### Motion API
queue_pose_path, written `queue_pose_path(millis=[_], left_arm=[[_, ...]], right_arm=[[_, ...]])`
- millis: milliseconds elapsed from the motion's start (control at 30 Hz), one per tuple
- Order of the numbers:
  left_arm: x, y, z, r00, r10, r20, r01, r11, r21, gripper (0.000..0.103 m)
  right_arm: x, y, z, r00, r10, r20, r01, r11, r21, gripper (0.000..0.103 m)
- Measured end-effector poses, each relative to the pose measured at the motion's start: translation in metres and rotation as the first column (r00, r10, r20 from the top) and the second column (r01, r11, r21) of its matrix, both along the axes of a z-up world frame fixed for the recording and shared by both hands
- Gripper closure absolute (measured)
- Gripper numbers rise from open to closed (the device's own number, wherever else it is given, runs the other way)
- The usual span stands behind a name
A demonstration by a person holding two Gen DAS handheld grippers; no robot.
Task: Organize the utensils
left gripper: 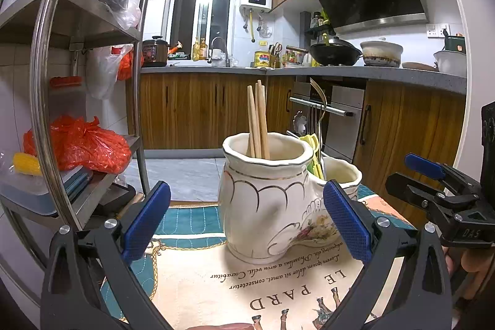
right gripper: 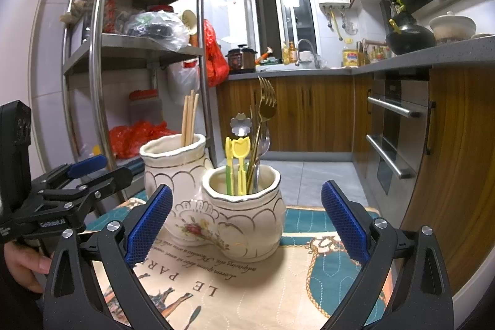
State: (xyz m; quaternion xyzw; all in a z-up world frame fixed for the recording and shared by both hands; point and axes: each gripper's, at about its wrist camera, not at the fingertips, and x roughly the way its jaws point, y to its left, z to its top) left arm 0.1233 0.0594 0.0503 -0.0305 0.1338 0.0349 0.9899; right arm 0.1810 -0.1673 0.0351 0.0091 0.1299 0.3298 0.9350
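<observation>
Wide kitchen view here, with the steel shelf rack [right gripper: 102, 57] towering on one side and the wooden cabinets [right gripper: 309, 113] running along the back. Down on the table sits the printed placemat [right gripper: 278, 277], teal border, lettering across it, and right in its middle stands the double ceramic holder [right gripper: 216, 218], two cream pots joined side by side. The taller pot carries the wooden chopsticks [left gripper: 258, 119], upright and leaning a touch. The lower pot is packed: a gold fork [right gripper: 266, 104] rising highest, a flower-topped spoon [right gripper: 240, 124] beside it, and yellow plastic picks [right gripper: 238, 163] at the front. Left gripper [left gripper: 247, 221] hangs released, blue pads spread wide either side of the taller pot, touching nothing. Right gripper [right gripper: 247, 225] is released too, fingers well apart, framing the lower pot, nothing between them.
</observation>
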Motion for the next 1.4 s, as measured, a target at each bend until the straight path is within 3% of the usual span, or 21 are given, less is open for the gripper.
queue_pose_path(millis=[1400], left_arm=[[-0.0008,-0.0011,0.0022,1.000,-0.018,0.013,0.018,1.000,0.009,0.006]], right_arm=[[0.0011,0.0006,-0.0011,1.000,0.003,-0.003,-0.003,1.000,-0.001,0.006]])
